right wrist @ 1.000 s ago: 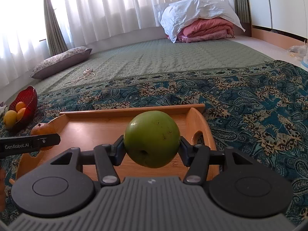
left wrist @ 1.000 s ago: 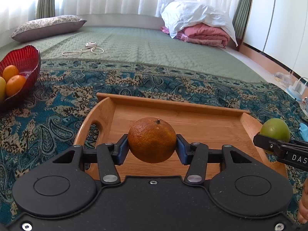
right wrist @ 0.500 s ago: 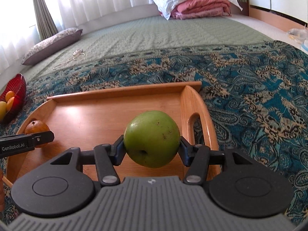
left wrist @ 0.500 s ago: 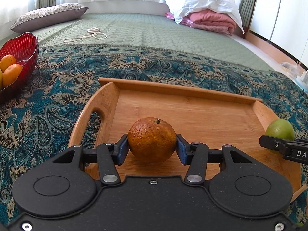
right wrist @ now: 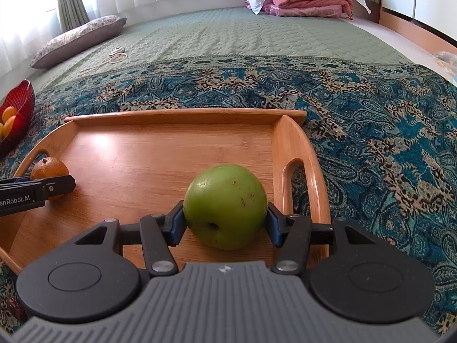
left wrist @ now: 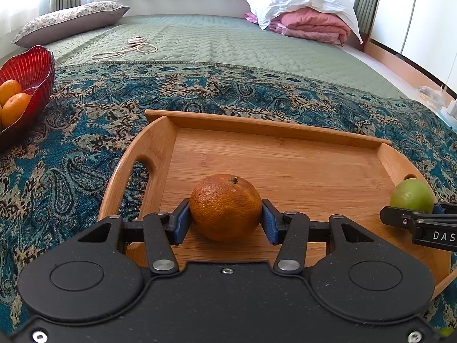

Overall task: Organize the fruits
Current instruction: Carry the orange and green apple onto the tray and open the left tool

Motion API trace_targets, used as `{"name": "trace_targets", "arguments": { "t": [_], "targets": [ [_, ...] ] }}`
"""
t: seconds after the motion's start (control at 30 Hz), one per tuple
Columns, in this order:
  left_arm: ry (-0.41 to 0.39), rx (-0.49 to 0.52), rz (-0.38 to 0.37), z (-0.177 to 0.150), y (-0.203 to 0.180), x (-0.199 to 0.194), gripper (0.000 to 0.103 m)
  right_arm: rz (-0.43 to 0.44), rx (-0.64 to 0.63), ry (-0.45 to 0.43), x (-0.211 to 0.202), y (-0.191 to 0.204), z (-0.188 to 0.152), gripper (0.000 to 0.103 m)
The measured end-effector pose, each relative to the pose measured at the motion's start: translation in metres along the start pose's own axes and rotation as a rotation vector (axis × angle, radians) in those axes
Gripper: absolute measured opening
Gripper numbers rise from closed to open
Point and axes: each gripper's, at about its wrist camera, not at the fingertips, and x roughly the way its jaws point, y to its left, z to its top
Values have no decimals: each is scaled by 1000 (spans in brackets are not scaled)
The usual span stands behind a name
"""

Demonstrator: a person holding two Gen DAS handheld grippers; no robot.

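My left gripper is shut on an orange, low over the near left part of a wooden tray; whether the orange touches the tray floor is unclear. My right gripper is shut on a green apple, low over the near right part of the same tray. The apple and right gripper also show at the right edge of the left wrist view. The orange and left gripper show at the left of the right wrist view.
A red glass bowl with several oranges sits on the patterned blue cloth to the tray's left; it also shows in the right wrist view. A cord, a pillow and folded bedding lie farther back.
Both grippers have come down and forward over the tray, each still holding its fruit. The tray now looks larger and closer in both views.
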Motion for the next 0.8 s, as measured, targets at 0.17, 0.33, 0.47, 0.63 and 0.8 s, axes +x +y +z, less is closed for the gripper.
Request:
{"name": "trace_targets", "arguments": {
  "t": [0.17,0.33,0.47,0.63,0.8],
  "targets": [
    [-1,-2,1,0,-1,0,48,-3,-2,8,1,0,2,59],
    [-1,-4,0,-1,0,-1,48,-4,2,10,2,0,4,59],
    [-3,-3,1,-2,0,-2,48,-6,3,5,5,0,7,59],
    [-4,-11,-2,-2,1,-2,49,-19,21,3,10,0,13,58],
    [-8,-12,0,-3,0,-3,49,-25,19,-1,11,1,13,59]
  ]
}}
